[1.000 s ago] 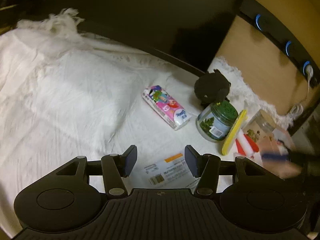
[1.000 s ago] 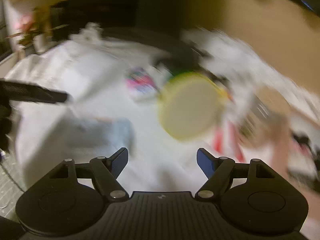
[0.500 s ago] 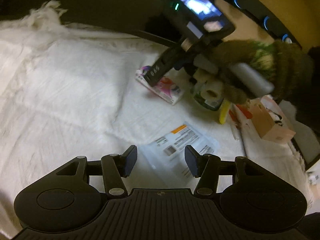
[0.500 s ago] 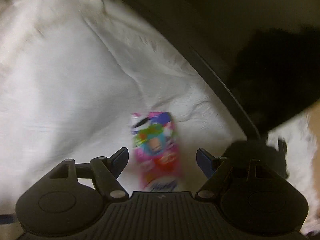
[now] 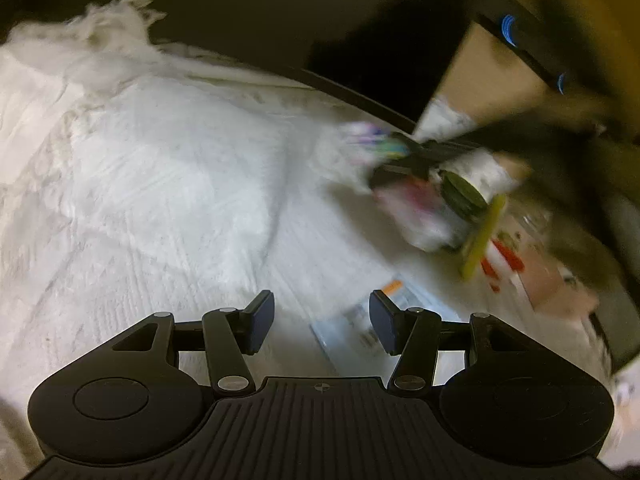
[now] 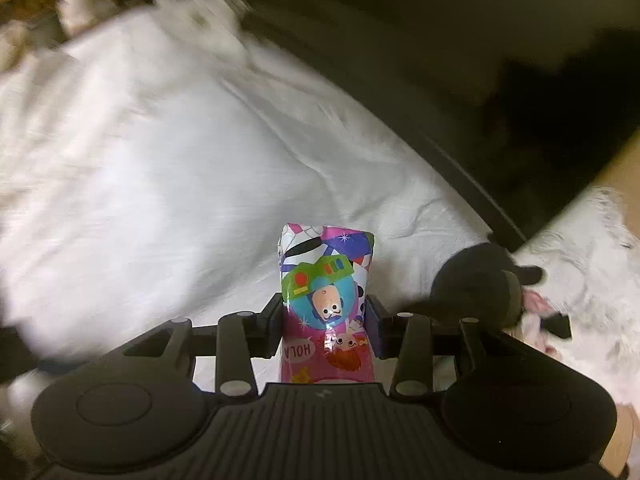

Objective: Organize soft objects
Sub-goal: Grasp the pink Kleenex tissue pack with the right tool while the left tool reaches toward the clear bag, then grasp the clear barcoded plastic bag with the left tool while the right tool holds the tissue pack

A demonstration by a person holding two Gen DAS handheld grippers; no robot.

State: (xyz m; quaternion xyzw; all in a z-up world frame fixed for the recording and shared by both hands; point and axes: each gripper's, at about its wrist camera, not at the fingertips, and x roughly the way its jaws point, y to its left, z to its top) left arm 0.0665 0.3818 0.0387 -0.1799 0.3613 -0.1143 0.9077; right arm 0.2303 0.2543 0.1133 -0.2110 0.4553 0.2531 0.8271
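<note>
As its fingers have just closed, the right gripper (image 6: 325,330) clamps the tissue pack (image 6: 327,300) for moving; the left gripper (image 5: 322,322) hangs with fingers apart, empty, above the white cloth (image 5: 160,184).

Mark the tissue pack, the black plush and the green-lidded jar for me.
tissue pack (image 6: 326,280), right wrist view, printed front.
black plush (image 6: 478,280), right wrist view, body.
jar (image 5: 464,196), left wrist view, green lid.

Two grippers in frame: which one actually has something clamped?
The right gripper: its jaws have just been closing and now pinch the pink cartoon-printed soft tissue pack. The left gripper stands open, with only the white fringed cloth beneath.
</note>
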